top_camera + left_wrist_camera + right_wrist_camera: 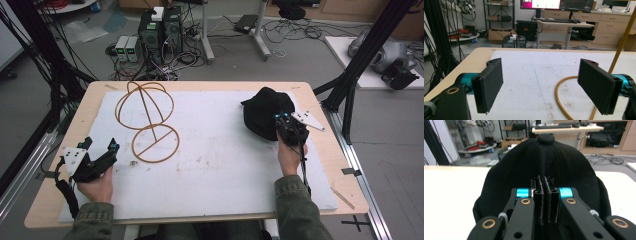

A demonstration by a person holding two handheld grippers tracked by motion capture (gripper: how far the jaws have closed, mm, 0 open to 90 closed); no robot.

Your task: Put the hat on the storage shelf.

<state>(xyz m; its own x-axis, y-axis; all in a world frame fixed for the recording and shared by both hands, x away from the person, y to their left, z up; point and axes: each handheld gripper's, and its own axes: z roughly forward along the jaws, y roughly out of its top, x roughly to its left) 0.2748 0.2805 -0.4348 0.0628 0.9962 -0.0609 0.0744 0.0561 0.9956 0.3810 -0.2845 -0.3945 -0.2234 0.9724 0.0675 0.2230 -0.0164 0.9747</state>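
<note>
Right gripper [545, 202] pinches the black cap [564, 165]
Left gripper [544, 85] sits wide and empty near the bench's [200, 86] front left; the cap lies right of centre, the wire stand [147, 122] farther back

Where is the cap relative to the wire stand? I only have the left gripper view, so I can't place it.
Observer: The black cap lies on the white mat's far right; the wire stand stands at its left.
Operator: Is anything holding it?
Observer: Yes, the right hand-held gripper is shut, pinching the cap's fabric at its near edge.
Operator: Which way up is the cap?
Observer: Crown up; its top button shows in the right gripper view.
</note>
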